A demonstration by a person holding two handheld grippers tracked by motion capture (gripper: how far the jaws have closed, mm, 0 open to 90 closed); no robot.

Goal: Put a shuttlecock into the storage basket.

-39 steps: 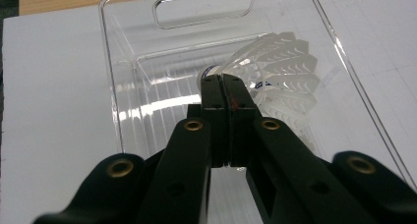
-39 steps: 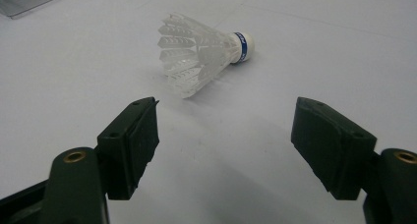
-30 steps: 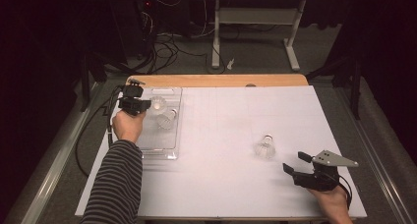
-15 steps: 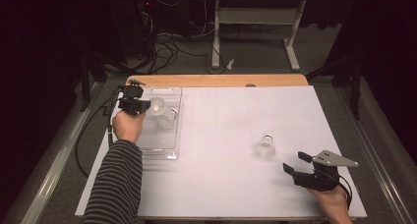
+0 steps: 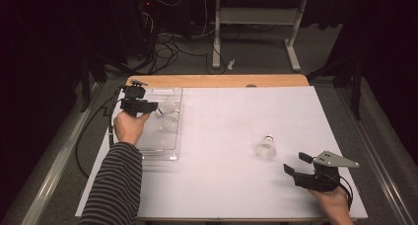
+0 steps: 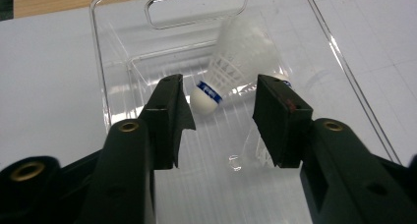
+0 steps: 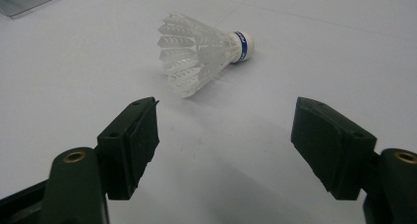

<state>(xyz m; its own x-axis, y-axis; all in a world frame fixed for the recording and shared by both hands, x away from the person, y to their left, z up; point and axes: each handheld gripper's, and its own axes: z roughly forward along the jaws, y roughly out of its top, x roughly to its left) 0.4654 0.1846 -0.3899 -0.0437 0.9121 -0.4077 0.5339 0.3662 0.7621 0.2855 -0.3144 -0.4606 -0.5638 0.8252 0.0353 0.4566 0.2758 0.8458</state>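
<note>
Shuttlecock [image 6: 231,62] in clear tray [image 6: 113,47], blue cork band visible close-up

White table top [image 5: 231,136] with faint grid lines, wooden strip [image 5: 217,80] along its far edge. Grey metal rails [image 5: 54,166] run down both sides of the table. Grey carpet floor [image 5: 256,62] beyond, dim. Light-coloured frame of another table [image 5: 256,32] stands at the back, feet on the carpet. Black cables [image 5: 167,47] tangled on the floor at back left. Small white object [image 5: 230,64] lies on the carpet. Surroundings dark; light falls on the table only.
</note>
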